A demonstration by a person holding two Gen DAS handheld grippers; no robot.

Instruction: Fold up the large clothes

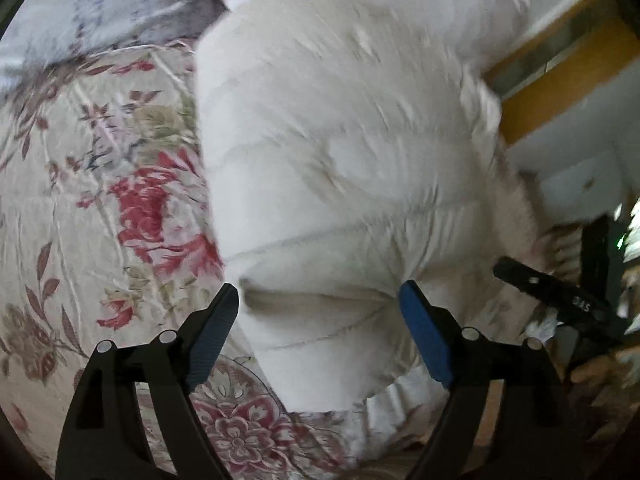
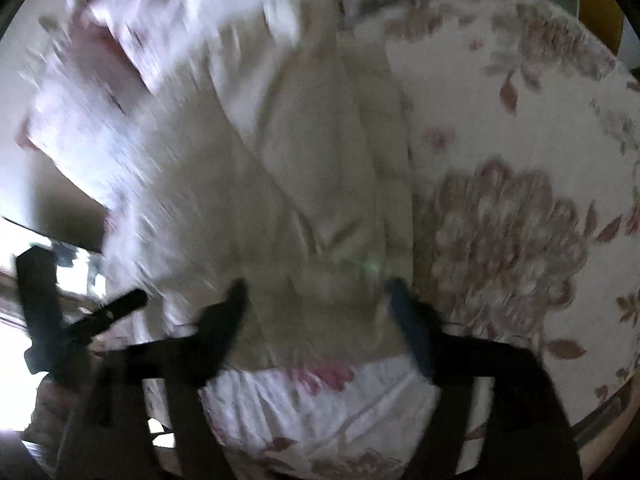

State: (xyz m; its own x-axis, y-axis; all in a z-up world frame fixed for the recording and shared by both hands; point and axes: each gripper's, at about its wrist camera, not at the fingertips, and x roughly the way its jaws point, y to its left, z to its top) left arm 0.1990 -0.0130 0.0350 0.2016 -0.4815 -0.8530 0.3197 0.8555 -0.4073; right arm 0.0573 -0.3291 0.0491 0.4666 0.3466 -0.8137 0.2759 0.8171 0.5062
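A white quilted puffer jacket (image 1: 340, 140) lies on a floral bedspread (image 1: 100, 200). In the left wrist view my left gripper (image 1: 320, 300) is open, its blue-padded fingers on either side of the jacket's near end, just above it. In the right wrist view, which is motion-blurred, the jacket (image 2: 300, 180) lies ahead and my right gripper (image 2: 316, 292) is open over its near edge. The right gripper also shows at the right edge of the left wrist view (image 1: 560, 300). The left gripper shows at the lower left of the right wrist view (image 2: 108, 312).
The floral bedspread (image 2: 520, 200) covers the bed on both sides of the jacket. A grey-blue pillow or cover (image 1: 120, 4) lies at the far left. Yellow and white furniture or wall (image 1: 560, 80) stands beyond the bed's right edge.
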